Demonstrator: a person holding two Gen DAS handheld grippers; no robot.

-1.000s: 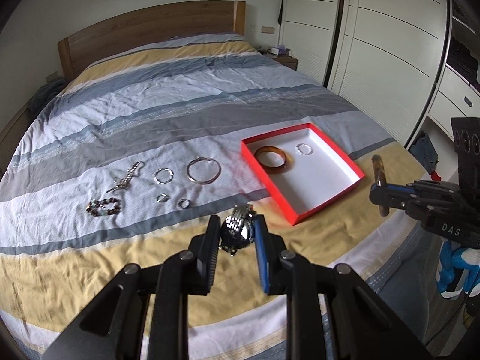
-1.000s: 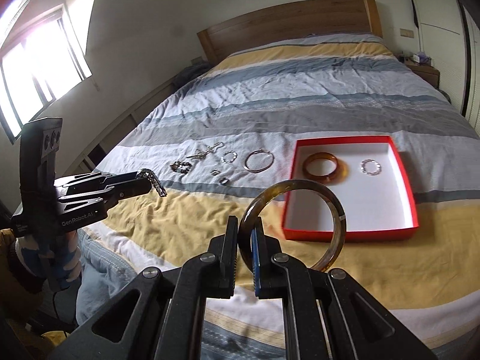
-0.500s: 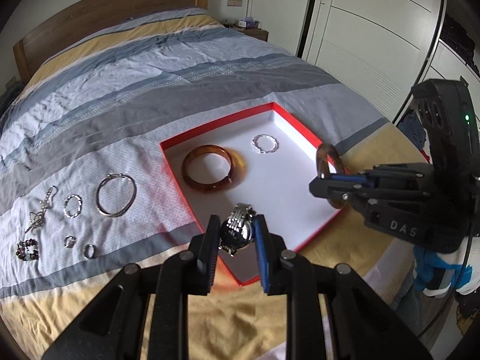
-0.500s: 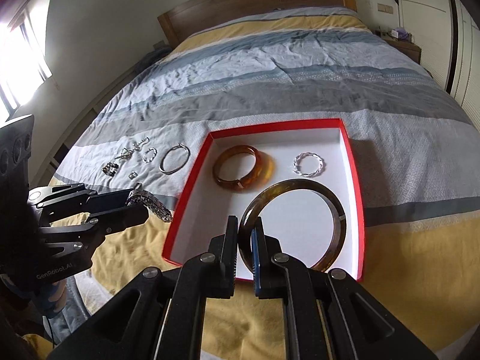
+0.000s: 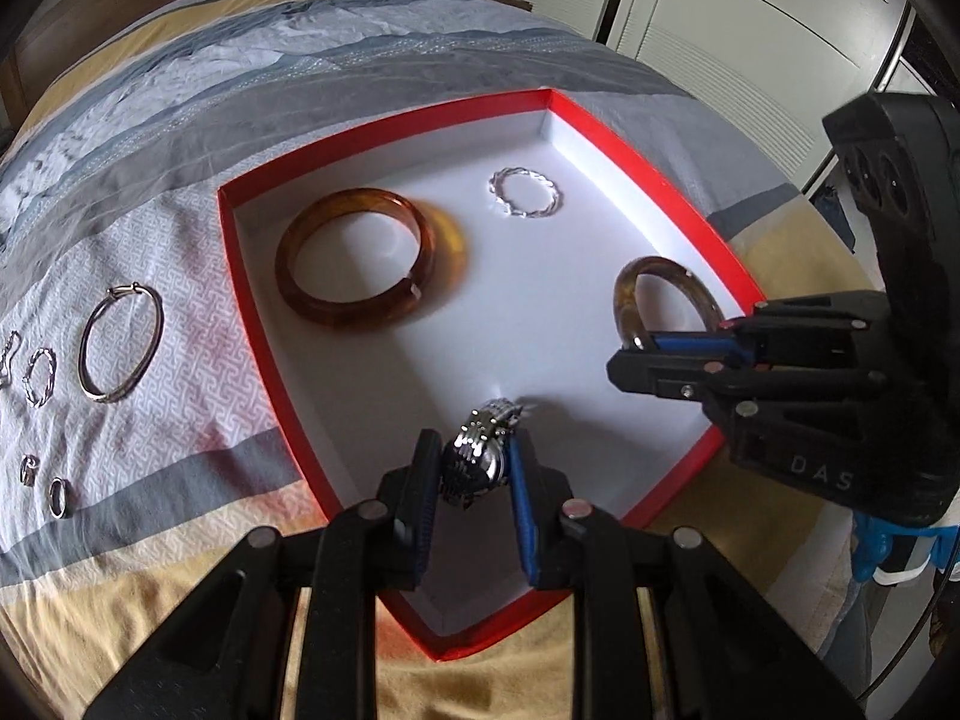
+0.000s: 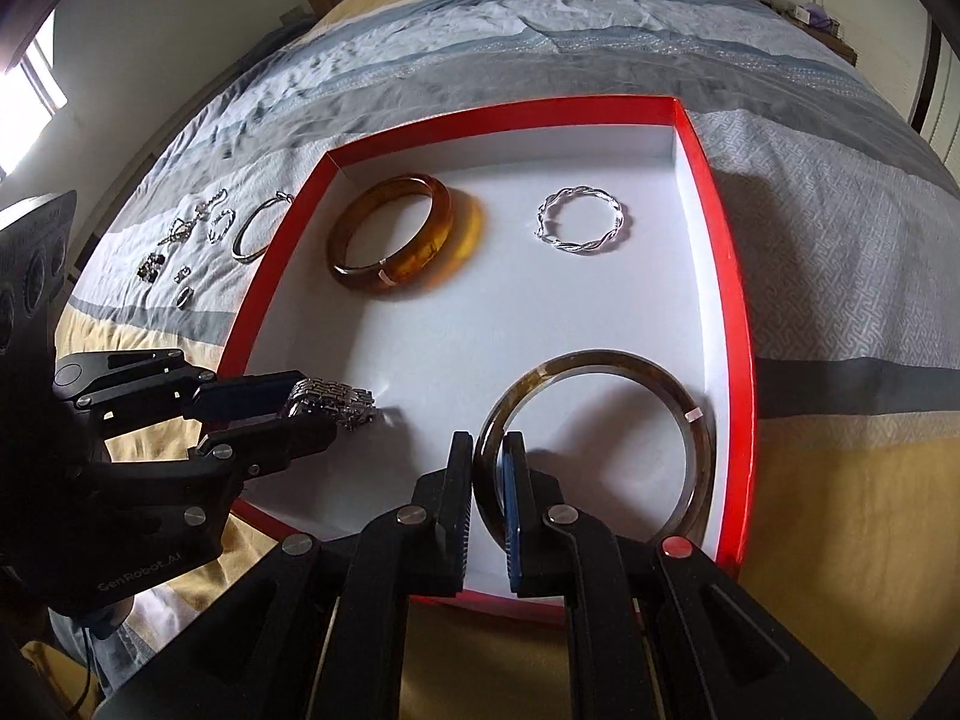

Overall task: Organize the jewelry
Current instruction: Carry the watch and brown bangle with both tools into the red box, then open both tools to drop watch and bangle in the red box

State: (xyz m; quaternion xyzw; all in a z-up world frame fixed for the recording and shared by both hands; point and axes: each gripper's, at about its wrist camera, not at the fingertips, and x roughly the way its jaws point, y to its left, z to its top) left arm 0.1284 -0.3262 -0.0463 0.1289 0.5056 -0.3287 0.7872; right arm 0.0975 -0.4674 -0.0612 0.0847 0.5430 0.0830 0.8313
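Striped bed (image 5: 180, 120), red box (image 5: 660, 180): left gripper (image 5: 468, 474) clamps watch (image 5: 477, 456); right gripper (image 6: 486, 474) pinches bangle (image 6: 600, 372) inside.

Striped bed (image 6: 810, 138): red box (image 6: 729, 276) (open), loose jewelry (image 5: 120, 348)

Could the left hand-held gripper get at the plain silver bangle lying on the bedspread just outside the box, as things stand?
Probably not yet: the left hand-held gripper is shut on a watch over the red box. The bangle itself lies uncovered.
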